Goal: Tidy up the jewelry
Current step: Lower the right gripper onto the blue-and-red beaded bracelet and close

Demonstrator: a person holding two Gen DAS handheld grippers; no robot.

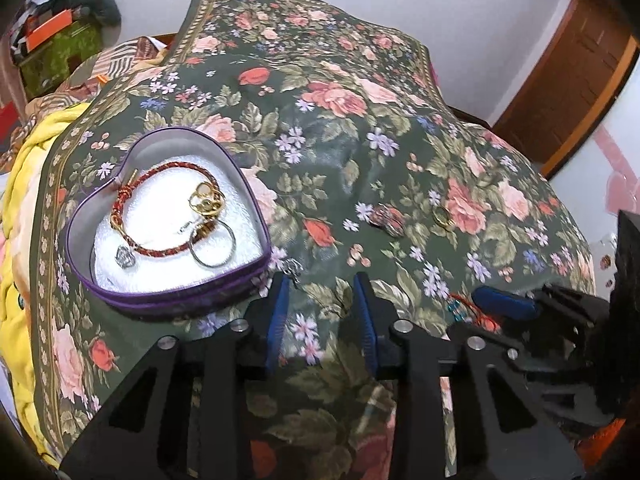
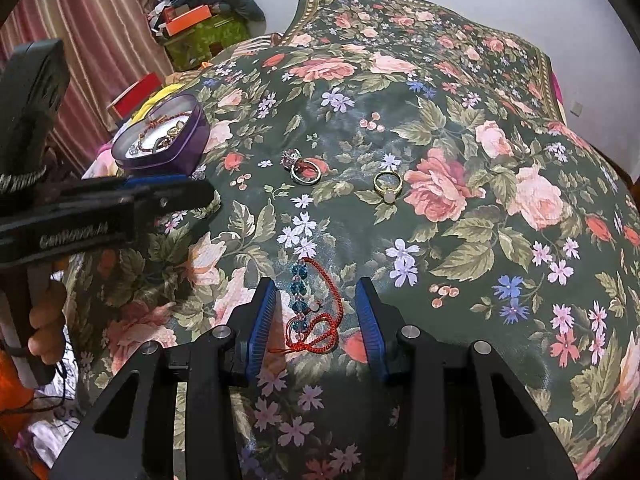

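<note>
Nearest my left lens, the left gripper stood released over the floral bedspread, with nothing but cloth between its blue pads. At ten o'clock the heart-shaped tin sat just beside the left pad, already holding a braided red bracelet, gold rings and a silver hoop. A small silver charm lay on the cloth at the tin's near rim, touching that pad's tip or nearly so. Toward three o'clock I saw the right gripper's blue finger beside a red cord.

From the right wrist, the right gripper was spread wide, straddling the red-cord bracelet with teal beads; its long axis ran toward twelve o'clock, parallel to the pads, so I judged a straight closing would catch it. A silver ring and a gold ring lay beyond at twelve, well apart from the jaws. Nothing blocked the way.
</note>
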